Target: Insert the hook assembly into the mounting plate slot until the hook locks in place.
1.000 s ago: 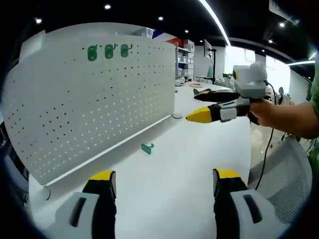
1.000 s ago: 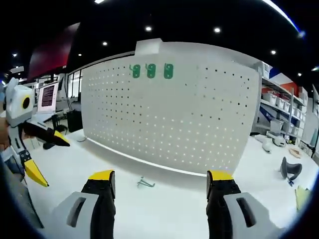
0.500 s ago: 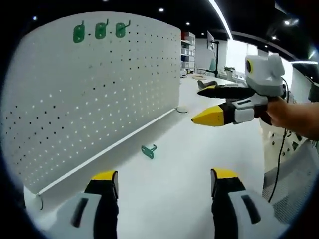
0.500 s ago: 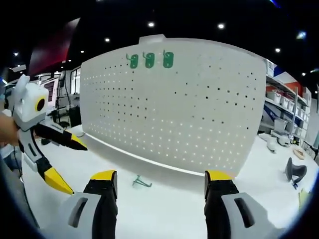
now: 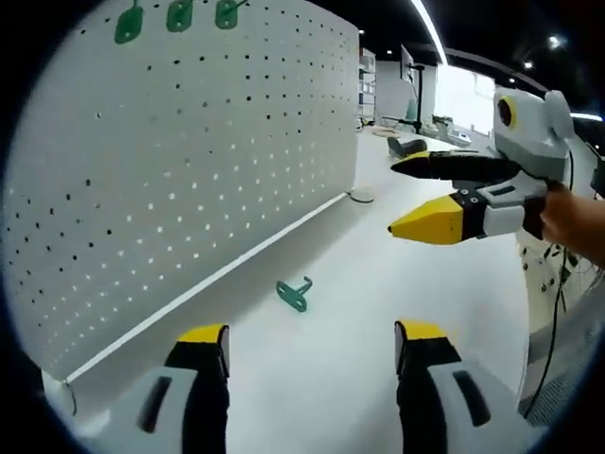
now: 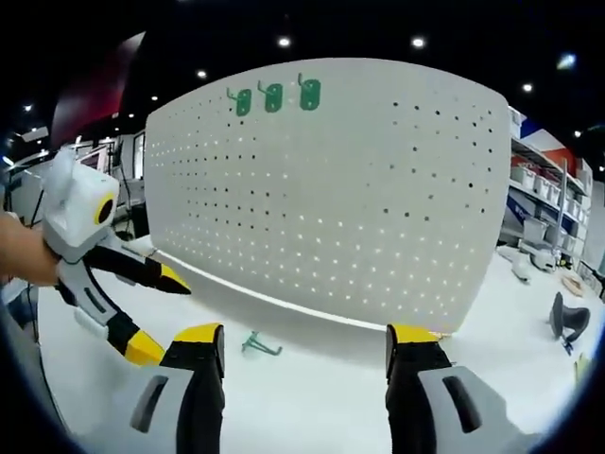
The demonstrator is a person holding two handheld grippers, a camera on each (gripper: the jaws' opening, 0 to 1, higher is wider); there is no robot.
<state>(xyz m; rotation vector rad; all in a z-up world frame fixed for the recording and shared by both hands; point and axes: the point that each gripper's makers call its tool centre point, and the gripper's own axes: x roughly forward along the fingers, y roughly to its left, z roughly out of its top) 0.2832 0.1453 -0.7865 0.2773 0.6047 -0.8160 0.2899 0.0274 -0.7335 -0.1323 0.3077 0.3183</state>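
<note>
A small green hook [image 5: 296, 292] lies flat on the white table just in front of the upright white pegboard [image 5: 189, 161]; in the right gripper view the hook [image 6: 257, 344] rests below the pegboard [image 6: 359, 189]. Three green hooks [image 6: 272, 96] hang near the board's top edge, and the same hooks [image 5: 177, 15] sit at the upper left of the left gripper view. My left gripper [image 5: 310, 345] is open and empty, short of the loose hook. My right gripper [image 6: 304, 342] is open and empty; the hook lies just left of its jaws. The right gripper [image 5: 427, 197] reaches in from the right, jaws apart.
A black object [image 6: 567, 317] and shelving [image 6: 544, 199] stand at the far right. A person's hand [image 6: 24, 255] holds the left gripper [image 6: 156, 312]. A round foot [image 5: 360, 196] sits at the board's far end. The white table [image 5: 312, 397] spreads in front of the board.
Both grippers have come closer to the pegboard and the loose hook, which looms larger. In the right gripper view the left gripper has moved further in from the left.
</note>
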